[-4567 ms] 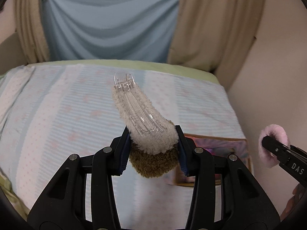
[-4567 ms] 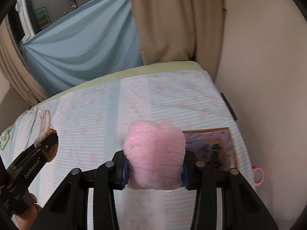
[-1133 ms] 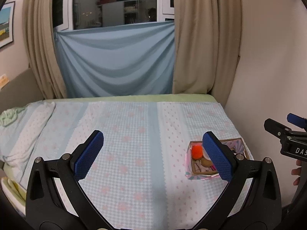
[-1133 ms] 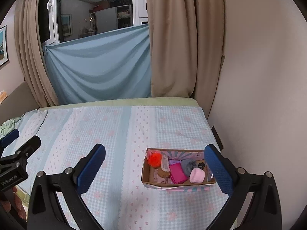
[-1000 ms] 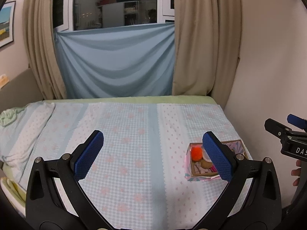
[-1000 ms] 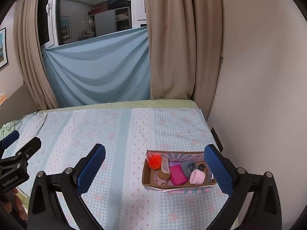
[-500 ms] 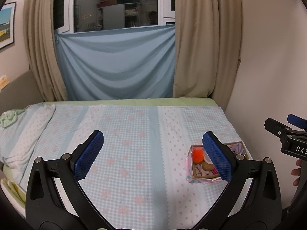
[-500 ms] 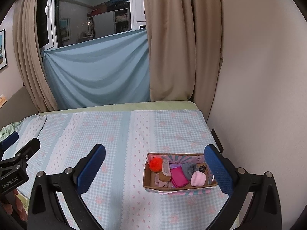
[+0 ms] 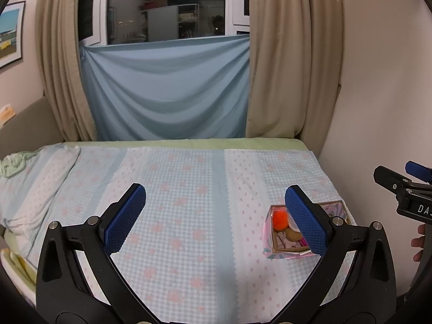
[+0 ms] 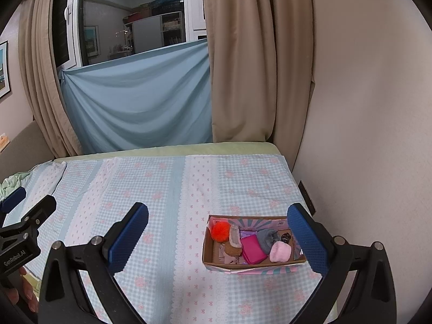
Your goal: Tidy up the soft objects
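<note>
Soft objects (image 10: 252,244) in the box (image 10: 251,267); left gripper (image 9: 216,218) and right gripper (image 10: 218,239) wide apart, empty.

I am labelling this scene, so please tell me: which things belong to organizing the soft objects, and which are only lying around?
Belong to the job:
cardboard box
orange pompom
magenta cloth
pink fluffy piece
grey soft piece
left gripper and right gripper, jaws open

Only lying around:
checked bedsheet
blue cloth
beige curtains
</note>
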A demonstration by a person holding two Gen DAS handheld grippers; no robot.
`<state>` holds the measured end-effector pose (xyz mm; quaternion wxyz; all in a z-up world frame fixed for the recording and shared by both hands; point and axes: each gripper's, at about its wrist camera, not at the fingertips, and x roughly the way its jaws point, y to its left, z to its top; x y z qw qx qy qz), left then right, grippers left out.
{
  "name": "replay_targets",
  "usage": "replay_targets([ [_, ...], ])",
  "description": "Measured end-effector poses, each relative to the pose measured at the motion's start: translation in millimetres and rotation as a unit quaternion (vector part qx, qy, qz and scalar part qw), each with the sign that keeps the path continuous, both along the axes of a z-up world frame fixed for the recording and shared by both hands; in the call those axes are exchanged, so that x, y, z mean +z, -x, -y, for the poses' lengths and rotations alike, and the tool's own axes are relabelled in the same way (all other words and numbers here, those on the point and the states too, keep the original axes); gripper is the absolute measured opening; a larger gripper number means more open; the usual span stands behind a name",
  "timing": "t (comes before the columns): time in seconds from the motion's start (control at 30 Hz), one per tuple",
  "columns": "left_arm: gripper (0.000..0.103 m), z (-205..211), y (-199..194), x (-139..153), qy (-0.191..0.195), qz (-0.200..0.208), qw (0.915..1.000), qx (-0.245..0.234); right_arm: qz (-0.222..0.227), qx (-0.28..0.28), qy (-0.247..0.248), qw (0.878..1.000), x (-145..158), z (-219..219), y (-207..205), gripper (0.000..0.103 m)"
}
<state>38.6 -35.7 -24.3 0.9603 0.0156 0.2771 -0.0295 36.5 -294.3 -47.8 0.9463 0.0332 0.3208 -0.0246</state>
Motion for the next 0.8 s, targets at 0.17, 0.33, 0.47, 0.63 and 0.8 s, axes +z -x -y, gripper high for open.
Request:
replay_targets([
  [0.17,0.103,1.6,1.1,-1.9,0.000,-0.002,1.0000,0.003,0.000,-0.001,0.000,1.000,0.0,-0.2,0.1,0.102],
  [0.33,0.103,1.9,1.3,-2.0,-0.001,-0.002,1.0000,0.005,0.000,0.000,0.000,1.000,0.0,-0.2,-0.5,0.102],
  [0.47,0.103,2.0,1.8,-2.1,-0.001,-0.002,1.0000,0.007,-0.001,0.000,0.000,1.000,-0.1,-0.2,-0.5,0.102],
  [0.63,0.103,2.5,2.3,-2.5,-0.003,-0.002,1.0000,0.008,0.000,0.000,0.000,1.000,0.1,-0.2,0.0,0.102],
  [0.8,0.103,3.9,1.9,-2.7,-0.004,-0.002,0.9999,0.009,0.000,0.000,0.000,1.000,0.0,-0.8,-0.4,0.102],
])
